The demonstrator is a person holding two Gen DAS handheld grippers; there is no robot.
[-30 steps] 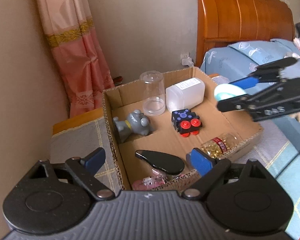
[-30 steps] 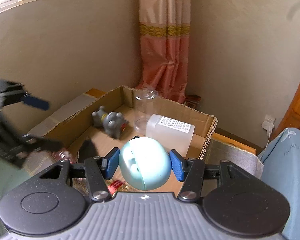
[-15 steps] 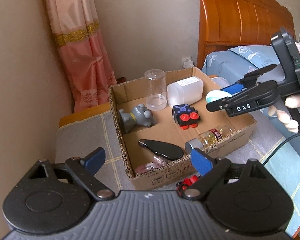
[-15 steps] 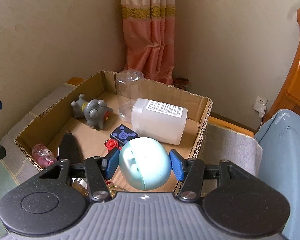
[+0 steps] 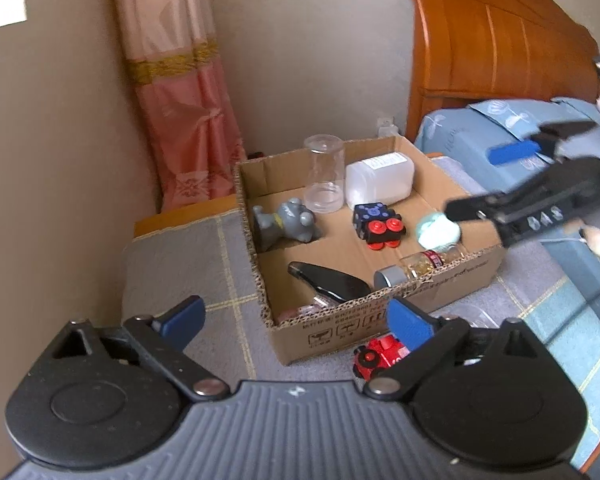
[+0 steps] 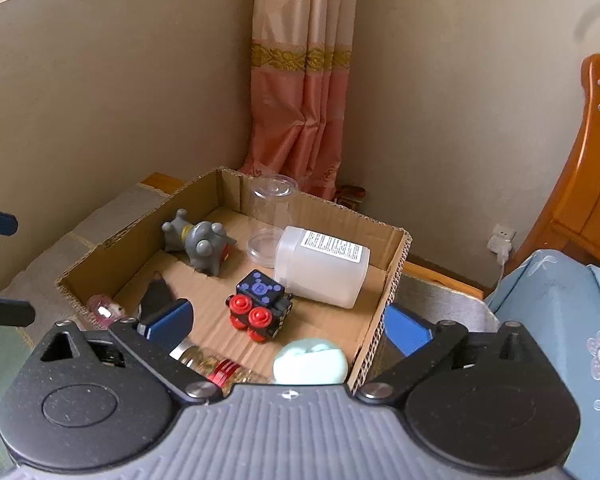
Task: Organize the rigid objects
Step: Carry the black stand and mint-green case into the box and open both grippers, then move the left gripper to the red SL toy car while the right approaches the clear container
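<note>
Both hand-held grippers opening — mint egg (image 6: 310,361) free in cardboard box (image 6: 396,264).

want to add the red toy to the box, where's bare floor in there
The clearest bare patch in the box is mid-floor, bordered by the grey toy, the black case and the cube toy. The near right corner is crowded: the blue egg and the vial.
</note>
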